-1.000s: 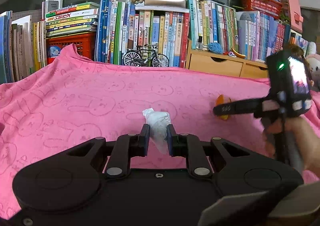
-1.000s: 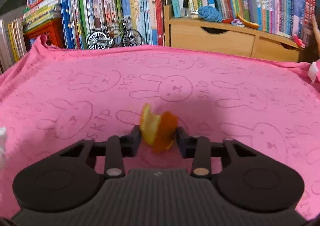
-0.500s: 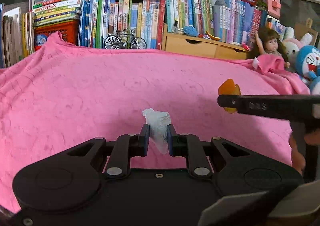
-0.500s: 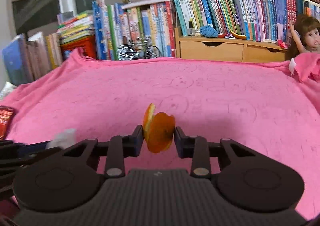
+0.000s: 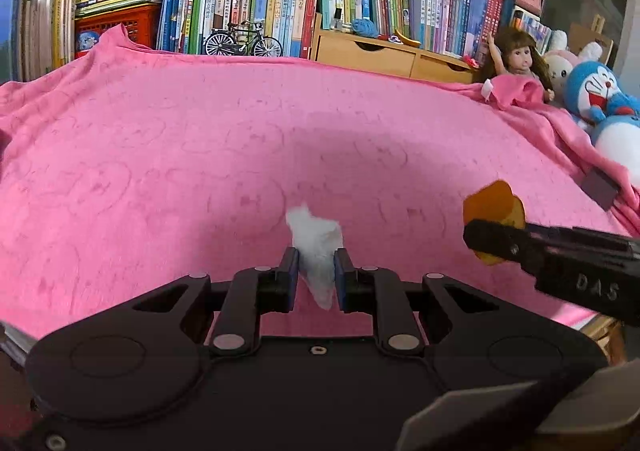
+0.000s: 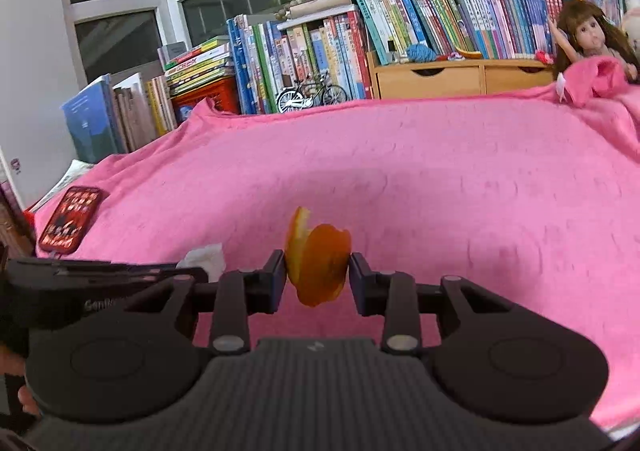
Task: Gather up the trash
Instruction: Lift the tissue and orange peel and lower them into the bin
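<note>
We see the left gripper [image 5: 316,275] with its 2 black fingers pinching a crumpled white paper tissue [image 5: 316,247], which sticks up above the pads and hangs a little below them, lifted clear of the pink bunny-print blanket [image 5: 200,155] that covers the whole surface. In the right wrist view the right gripper [image 6: 318,277] pinches a curled orange fruit peel [image 6: 320,255] between its 2 pads, also held above the blanket. The 2 grippers sit side by side: from the left camera the right gripper's black finger [image 5: 560,259] comes in at the right edge with the peel at its tip, and from the right camera the left gripper enters at the left with the tissue showing beyond it. A red-cased phone [image 6: 70,219] lies flat on the blanket near its left edge. Beyond the blanket we see a row of upright books [image 5: 260,3], a small model bicycle [image 5: 243,41], a wooden drawer unit [image 5: 384,55], a brown-haired doll [image 5: 516,59] and a blue-and-white plush toy [image 5: 600,99]
</note>
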Motion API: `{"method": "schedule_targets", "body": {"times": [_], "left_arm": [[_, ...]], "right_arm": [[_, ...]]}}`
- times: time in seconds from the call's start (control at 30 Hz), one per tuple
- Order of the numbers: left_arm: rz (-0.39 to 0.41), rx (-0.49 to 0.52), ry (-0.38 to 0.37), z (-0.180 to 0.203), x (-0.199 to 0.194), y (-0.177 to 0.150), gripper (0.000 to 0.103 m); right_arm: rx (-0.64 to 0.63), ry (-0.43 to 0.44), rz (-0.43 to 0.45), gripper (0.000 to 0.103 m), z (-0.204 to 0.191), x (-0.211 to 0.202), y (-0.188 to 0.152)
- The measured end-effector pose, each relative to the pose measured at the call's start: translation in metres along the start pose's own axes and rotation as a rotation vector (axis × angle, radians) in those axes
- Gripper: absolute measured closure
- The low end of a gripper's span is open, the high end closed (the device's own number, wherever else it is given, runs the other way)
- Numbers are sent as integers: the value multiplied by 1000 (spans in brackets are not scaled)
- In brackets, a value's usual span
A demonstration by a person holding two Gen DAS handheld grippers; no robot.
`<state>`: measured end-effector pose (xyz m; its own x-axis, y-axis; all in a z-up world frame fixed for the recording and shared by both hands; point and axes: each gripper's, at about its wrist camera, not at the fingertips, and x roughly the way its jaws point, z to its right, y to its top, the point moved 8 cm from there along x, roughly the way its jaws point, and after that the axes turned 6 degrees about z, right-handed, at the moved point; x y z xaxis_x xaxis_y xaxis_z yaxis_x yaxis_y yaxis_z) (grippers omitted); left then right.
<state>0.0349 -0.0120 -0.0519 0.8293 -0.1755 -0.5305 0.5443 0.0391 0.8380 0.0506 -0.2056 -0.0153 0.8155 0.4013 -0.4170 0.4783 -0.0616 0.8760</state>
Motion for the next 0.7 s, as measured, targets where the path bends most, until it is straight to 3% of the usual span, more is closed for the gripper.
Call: {"method": "schedule_targets", "body": {"times": [0.23,0.6,0.7], "left_arm": [[-6,45,1,8,-31,-29,85],[-174,41,-31,10,-37,-92,86],[-102,39,-37,8,-47,-77,85]], "right_arm": [[-28,23,-21,62,-8,-34,-36],[-12,1,-130,60,-8,-53,-103],[22,-10,-150,60,-5,-54,-116]]}}
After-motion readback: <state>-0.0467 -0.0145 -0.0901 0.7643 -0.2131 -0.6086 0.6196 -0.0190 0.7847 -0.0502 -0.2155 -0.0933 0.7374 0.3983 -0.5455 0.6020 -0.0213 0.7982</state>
